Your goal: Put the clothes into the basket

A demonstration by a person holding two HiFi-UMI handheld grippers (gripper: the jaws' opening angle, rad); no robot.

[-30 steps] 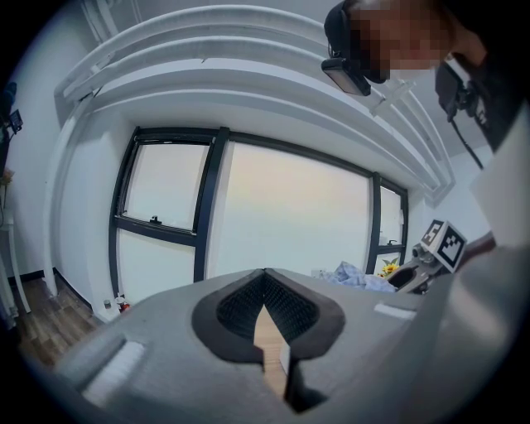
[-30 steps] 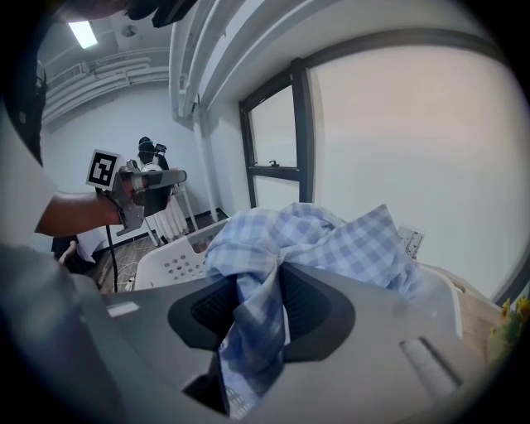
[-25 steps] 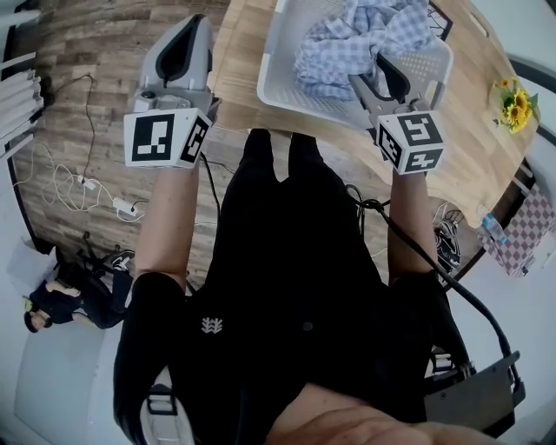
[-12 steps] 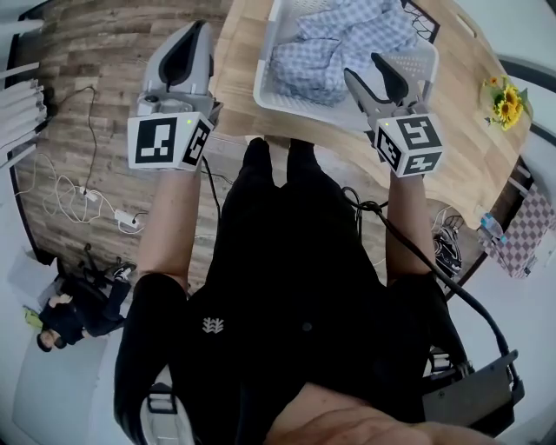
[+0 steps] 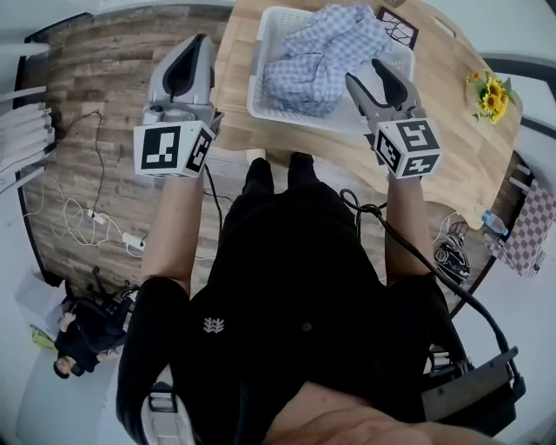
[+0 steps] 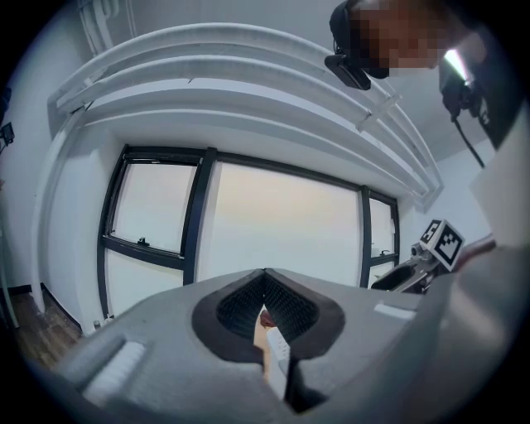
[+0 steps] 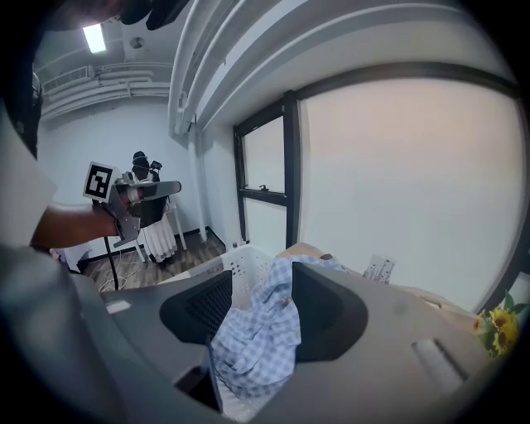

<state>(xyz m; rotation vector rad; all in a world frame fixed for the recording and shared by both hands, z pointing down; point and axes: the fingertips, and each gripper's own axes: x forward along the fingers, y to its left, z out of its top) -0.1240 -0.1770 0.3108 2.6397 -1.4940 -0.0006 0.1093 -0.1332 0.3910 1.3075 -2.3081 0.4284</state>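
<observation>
A blue-and-white checked garment (image 5: 317,56) lies heaped in the white perforated basket (image 5: 261,74) on the wooden table (image 5: 452,148). My right gripper (image 5: 365,71) hovers at the basket's near right corner, open, with nothing between its pads. In the right gripper view the garment (image 7: 257,339) and the basket rim (image 7: 240,269) show beyond the open right gripper (image 7: 261,298). My left gripper (image 5: 198,42) hangs over the table's left edge, left of the basket, shut and empty. In the left gripper view the left gripper (image 6: 265,286) points at a window.
Sunflowers (image 5: 488,91) stand at the table's right end, and a patterned card (image 5: 398,26) lies behind the basket. Cables and a power strip (image 5: 87,217) trail over the wood floor at the left. More cables (image 5: 452,256) lie on the right.
The right gripper has drawn back from over the garment to the basket's near corner. The basket and table sit farther up in the head view. The left gripper stays shut.
</observation>
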